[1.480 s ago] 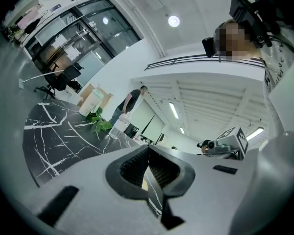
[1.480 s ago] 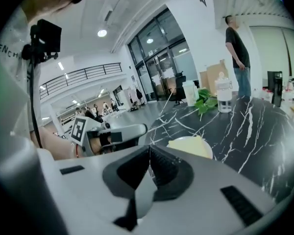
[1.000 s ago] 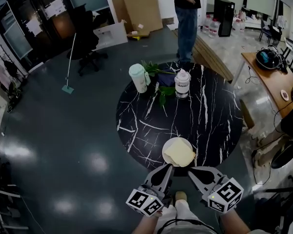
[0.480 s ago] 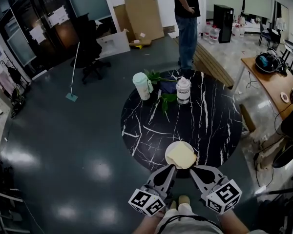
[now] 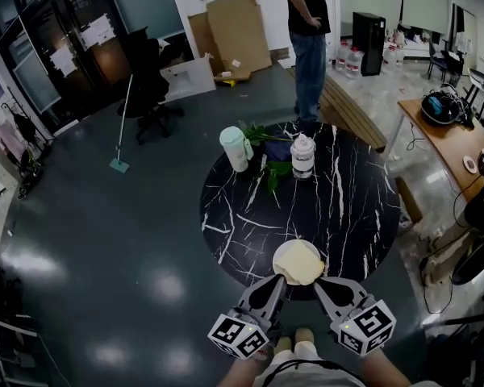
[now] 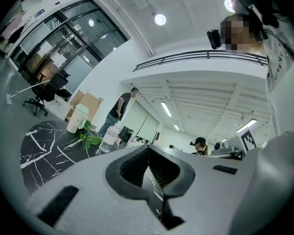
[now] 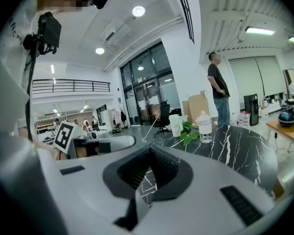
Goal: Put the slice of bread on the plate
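Observation:
A pale yellow slice of bread (image 5: 301,264) lies on a white plate (image 5: 279,257) at the near edge of the round black marble table (image 5: 347,208). My left gripper (image 5: 280,280) sits just below the plate's left side, my right gripper (image 5: 319,283) just below its right side. Both point at the table edge, jaws together with nothing between them. In the left gripper view the jaws (image 6: 148,151) meet over the tabletop. The right gripper view shows its jaws (image 7: 149,150) shut too. Neither gripper view shows the bread or the plate.
At the table's far side stand a pale green lidded cup (image 5: 235,149), a clear bottle (image 5: 303,156) and green leaves (image 5: 271,169). A person (image 5: 309,31) stands beyond the table. An office chair (image 5: 149,83) and a mop (image 5: 121,123) are at the left, a wooden desk (image 5: 445,127) at the right.
The head view has shifted a little, so the table and plate sit slightly differently in the picture. Both grippers stay shut by the plate, and the bread stays on it.

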